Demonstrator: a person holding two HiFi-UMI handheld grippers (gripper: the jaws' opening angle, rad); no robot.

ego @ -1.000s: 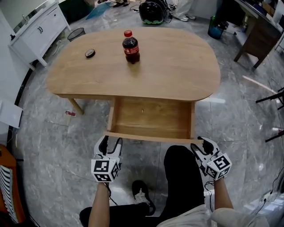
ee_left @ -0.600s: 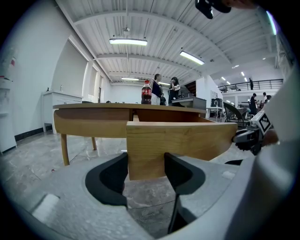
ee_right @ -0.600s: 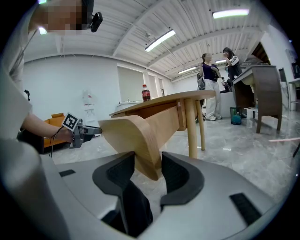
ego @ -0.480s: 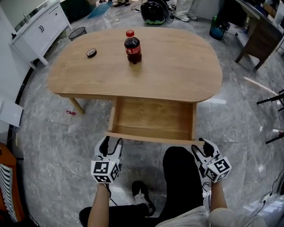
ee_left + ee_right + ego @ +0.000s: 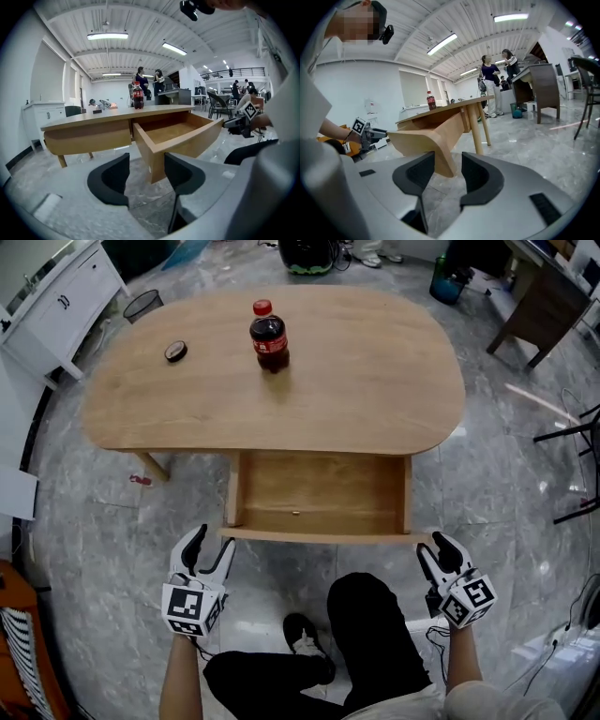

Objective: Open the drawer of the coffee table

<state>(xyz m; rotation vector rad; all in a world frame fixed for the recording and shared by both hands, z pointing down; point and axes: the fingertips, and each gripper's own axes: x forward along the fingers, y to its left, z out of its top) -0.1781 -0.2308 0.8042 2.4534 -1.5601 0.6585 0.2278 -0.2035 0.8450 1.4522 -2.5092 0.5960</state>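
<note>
Since the drawer already sticks well out of the coffee table at its 6 o'clock edge, I'd call the task essentially done, with nothing obvious left. Its front faces 6 o'clock and its long axis runs 9–3. Left gripper is at 7, right gripper at 5. Both have jaws apart, empty, just off the drawer.

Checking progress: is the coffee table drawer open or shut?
Open. The drawer sticks well out from under the tabletop, with its inside in plain view.
</note>
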